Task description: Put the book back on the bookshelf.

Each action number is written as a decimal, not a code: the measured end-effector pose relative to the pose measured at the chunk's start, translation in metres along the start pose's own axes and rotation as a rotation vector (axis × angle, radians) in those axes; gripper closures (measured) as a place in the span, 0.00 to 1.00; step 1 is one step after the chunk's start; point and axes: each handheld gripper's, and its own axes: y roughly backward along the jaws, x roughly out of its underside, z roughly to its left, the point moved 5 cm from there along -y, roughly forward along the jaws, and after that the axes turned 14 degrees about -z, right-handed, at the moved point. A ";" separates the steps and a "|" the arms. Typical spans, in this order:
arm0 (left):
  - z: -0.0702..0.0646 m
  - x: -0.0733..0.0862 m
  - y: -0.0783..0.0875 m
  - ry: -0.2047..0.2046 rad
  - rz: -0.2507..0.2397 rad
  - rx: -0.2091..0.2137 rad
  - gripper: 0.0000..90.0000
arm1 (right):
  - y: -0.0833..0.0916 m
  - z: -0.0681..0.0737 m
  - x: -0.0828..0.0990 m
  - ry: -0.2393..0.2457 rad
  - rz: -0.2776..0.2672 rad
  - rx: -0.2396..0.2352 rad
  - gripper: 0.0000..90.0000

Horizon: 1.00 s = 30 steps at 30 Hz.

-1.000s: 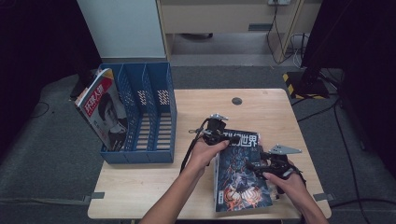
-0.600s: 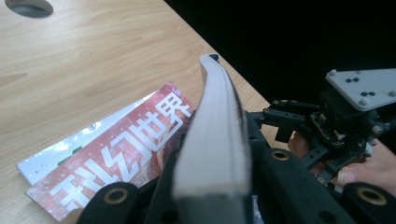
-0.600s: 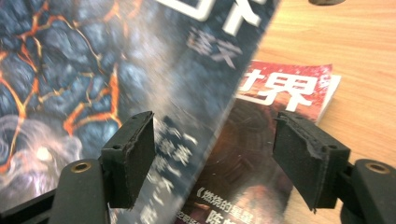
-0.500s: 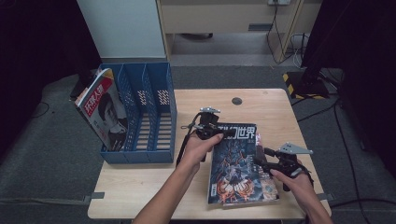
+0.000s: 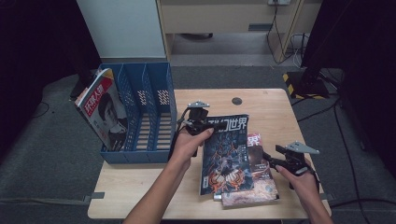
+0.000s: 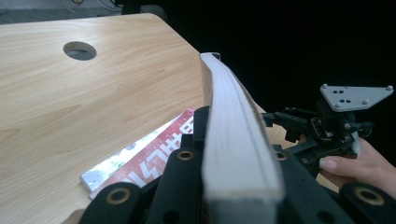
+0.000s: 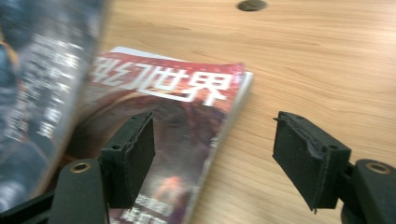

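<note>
My left gripper (image 5: pixel 208 125): black body, grey three-cornered plate on top, black cable trailing from it. In the left gripper view its two black jaws show round brass-coloured eyelets at the joints. My right gripper (image 5: pixel 267 157): black linkage frame under a grey triangular plate carrying small dark dots and corner screws. In the right gripper view its fingers (image 7: pixel 309 158) bear rectangular black foam pads, frayed along the edges, each on an arm with a brass-ringed hole. My forearms are bare, no sleeves.
</note>
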 end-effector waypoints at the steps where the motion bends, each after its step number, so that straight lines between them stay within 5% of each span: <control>1: 0.001 -0.001 0.002 -0.001 -0.003 -0.003 0.91 | 0.000 -0.002 0.000 -0.002 0.001 0.017 0.32; 8: 0.002 -0.010 0.012 -0.009 -0.048 -0.005 0.91 | 0.005 -0.013 -0.002 0.006 -0.016 0.088 0.32; 14: 0.002 -0.019 0.022 -0.009 -0.093 0.035 0.91 | 0.006 -0.021 0.002 0.019 0.012 0.143 0.33; 30: -0.008 -0.043 0.039 -0.067 -0.152 0.018 0.91 | 0.006 -0.034 0.008 0.021 0.049 0.213 0.33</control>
